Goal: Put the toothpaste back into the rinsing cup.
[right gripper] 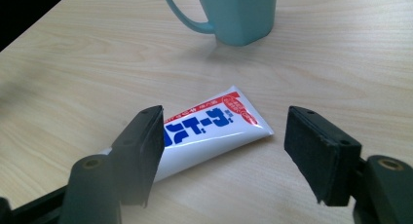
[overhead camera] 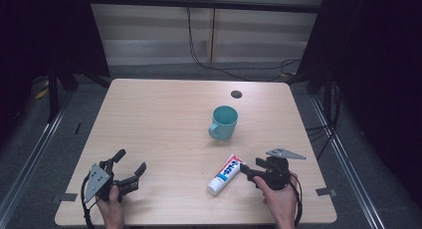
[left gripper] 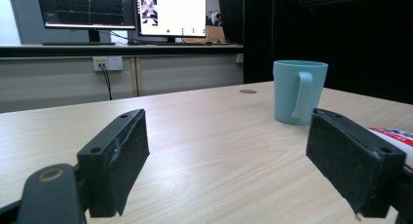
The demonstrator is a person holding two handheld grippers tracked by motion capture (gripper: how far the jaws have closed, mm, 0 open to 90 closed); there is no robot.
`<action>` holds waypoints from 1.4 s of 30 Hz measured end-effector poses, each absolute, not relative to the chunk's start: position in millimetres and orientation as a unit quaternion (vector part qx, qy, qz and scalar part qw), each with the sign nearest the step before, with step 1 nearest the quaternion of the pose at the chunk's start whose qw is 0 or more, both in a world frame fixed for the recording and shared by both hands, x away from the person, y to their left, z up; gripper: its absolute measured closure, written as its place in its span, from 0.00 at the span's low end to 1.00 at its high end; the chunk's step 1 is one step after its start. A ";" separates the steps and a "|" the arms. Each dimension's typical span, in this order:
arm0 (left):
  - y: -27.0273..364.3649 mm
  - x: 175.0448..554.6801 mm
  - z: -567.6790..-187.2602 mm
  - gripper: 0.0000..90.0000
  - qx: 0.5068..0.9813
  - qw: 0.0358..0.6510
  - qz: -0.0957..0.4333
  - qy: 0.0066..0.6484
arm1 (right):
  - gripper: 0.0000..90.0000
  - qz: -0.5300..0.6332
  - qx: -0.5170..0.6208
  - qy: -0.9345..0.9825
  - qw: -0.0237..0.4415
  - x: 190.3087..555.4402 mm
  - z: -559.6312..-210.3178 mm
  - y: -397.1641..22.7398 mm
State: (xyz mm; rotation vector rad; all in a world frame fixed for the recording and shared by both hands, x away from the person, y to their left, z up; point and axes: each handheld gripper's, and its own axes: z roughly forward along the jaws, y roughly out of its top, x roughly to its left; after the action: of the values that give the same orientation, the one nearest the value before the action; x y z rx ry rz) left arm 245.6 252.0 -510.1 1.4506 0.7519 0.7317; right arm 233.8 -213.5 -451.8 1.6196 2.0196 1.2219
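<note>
Nearest, the right gripper [right gripper: 221, 151] is held spread above the toothpaste tube [right gripper: 209, 134], its pads clear of it; the left gripper [overhead camera: 127, 170] rests spread and empty. An approach to grasping the tube, lying flat on the table [overhead camera: 164, 119], is judged under way. Lowering and closing are called for next. Beyond stands the teal mug [overhead camera: 223, 122].

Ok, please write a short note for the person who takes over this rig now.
Left gripper: open, holds nothing, low at the table's near left corner.
Right gripper: open above the toothpaste tube, pads not touching it.
Tube lies flat, near right; teal mug stands upright behind it.
Done: nothing lifted.
Left: probably grasp the tube; where it goes is unclear.
</note>
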 end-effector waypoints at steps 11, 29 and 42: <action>252.2 245.6 -510.0 0.17 0.633 0.625 0.319 0.327 | 0.35 0.384 0.589 0.707 0.072 257.0 -451.9 -202.4; 251.8 245.4 -510.0 0.17 0.631 0.625 0.320 0.330 | 0.25 0.320 0.621 0.715 0.029 276.6 -467.0 -185.5; 251.5 245.8 -510.2 0.17 0.629 0.626 0.319 0.333 | 0.23 0.305 0.625 0.718 0.039 281.1 -466.2 -178.9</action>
State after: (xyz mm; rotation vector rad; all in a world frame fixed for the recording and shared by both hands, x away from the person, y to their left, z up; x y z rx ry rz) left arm 245.8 251.5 -510.2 1.4433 0.7632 0.7319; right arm 281.1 -178.9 -466.2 1.9156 2.2009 0.9361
